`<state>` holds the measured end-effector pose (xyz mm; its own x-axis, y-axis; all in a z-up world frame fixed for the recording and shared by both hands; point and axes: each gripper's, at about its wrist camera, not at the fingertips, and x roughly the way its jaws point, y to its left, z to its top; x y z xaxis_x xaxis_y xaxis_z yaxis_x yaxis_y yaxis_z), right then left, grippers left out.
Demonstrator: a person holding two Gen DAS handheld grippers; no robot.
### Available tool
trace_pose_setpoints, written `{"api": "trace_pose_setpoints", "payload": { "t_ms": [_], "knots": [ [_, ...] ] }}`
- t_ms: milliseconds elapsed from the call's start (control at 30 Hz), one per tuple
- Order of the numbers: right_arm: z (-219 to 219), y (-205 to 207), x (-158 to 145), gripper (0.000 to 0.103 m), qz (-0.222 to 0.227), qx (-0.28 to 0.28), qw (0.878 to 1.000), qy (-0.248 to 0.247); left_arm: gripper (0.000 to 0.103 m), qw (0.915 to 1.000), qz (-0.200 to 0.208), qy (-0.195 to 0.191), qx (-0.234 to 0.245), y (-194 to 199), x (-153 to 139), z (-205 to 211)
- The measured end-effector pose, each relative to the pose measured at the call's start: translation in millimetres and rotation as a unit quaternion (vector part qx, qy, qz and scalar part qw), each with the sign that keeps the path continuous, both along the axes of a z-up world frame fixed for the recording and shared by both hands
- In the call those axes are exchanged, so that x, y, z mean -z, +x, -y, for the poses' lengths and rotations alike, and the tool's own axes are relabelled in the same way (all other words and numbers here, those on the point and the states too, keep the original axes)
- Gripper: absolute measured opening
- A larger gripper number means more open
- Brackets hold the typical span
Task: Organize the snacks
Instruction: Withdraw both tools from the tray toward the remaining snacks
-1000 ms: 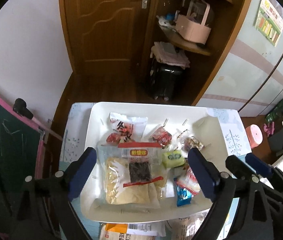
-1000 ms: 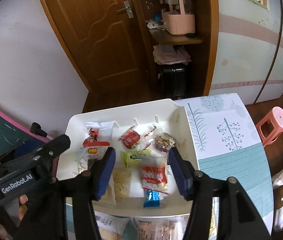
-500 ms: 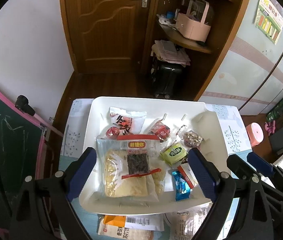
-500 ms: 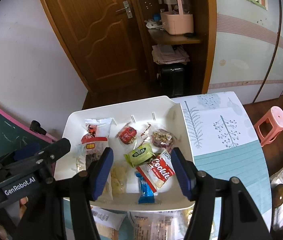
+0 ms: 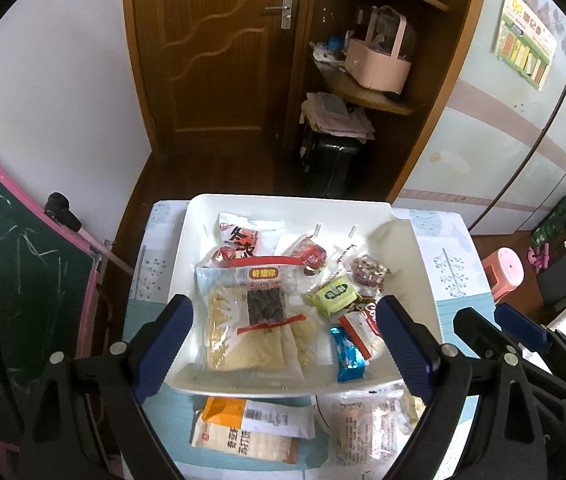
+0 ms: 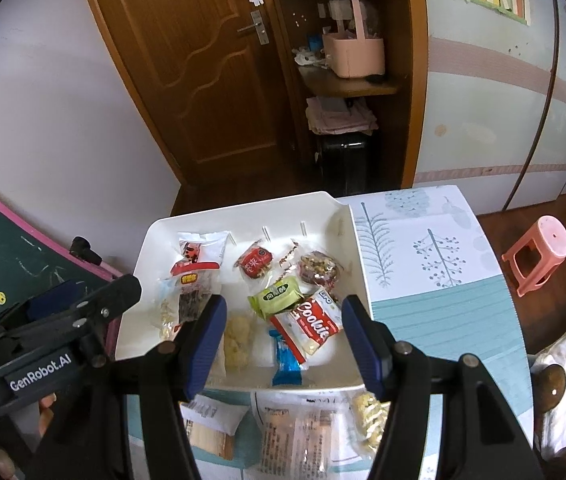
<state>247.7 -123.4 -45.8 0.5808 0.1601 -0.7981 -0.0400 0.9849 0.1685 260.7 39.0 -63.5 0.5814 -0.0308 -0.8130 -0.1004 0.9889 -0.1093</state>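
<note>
A white tray (image 5: 415, 248) (image 6: 347, 240) on the table holds several snack packets. A big clear bag of yellow crisps (image 5: 255, 320) lies at its left front. To its right are a green packet (image 5: 333, 292) (image 6: 279, 296), a red-and-white Cookie packet (image 6: 317, 320) and a blue bar (image 5: 347, 354) (image 6: 285, 356). A red packet (image 6: 257, 260) and a nut packet (image 6: 319, 270) lie further back. My left gripper (image 5: 283, 336) hovers open above the tray's near edge, holding nothing. My right gripper (image 6: 283, 336) is open too, with nothing between its pads.
Two more bags lie on the table in front of the tray: an orange-and-white one (image 5: 243, 428) and a clear one (image 5: 367, 428). The tree-patterned tablecloth (image 6: 423, 260) spreads to the right. A pink stool (image 6: 539, 252) stands on the floor, and a chalkboard (image 5: 3, 280) leans at left.
Both grippers have drawn back and up from the tray. The Cookie packet and the green packet have tipped to a slant and now lie in the tray, clear of the right fingers.
</note>
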Motion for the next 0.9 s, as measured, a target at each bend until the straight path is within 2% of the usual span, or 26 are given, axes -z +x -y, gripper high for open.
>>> {"api": "trace_pose_setpoints", "payload": {
  "t_ms": [333,533,733,900],
  "knots": [
    [15.1,-44.2,-38.0,0.060,0.034,-0.005,0.999,-0.009,0.092,0.9986,0.052,-0.008,0.006,-53.2,-49.7,13.2],
    [32.0,-76.0,-57.5,0.060,0.054,0.000,0.998,-0.014,0.097,0.9963,0.085,-0.004,0.009,-91.3,-71.6,25.8],
    [50.0,-104.2,-65.9,0.060,0.062,0.008,0.998,-0.019,0.098,0.9950,0.099,0.001,0.015,-122.7,-80.0,40.4],
    [61.4,-123.7,-62.0,0.060,0.056,0.012,0.998,-0.025,0.099,0.9957,0.088,-0.005,0.025,-142.3,-70.4,53.7]
  ]
}}
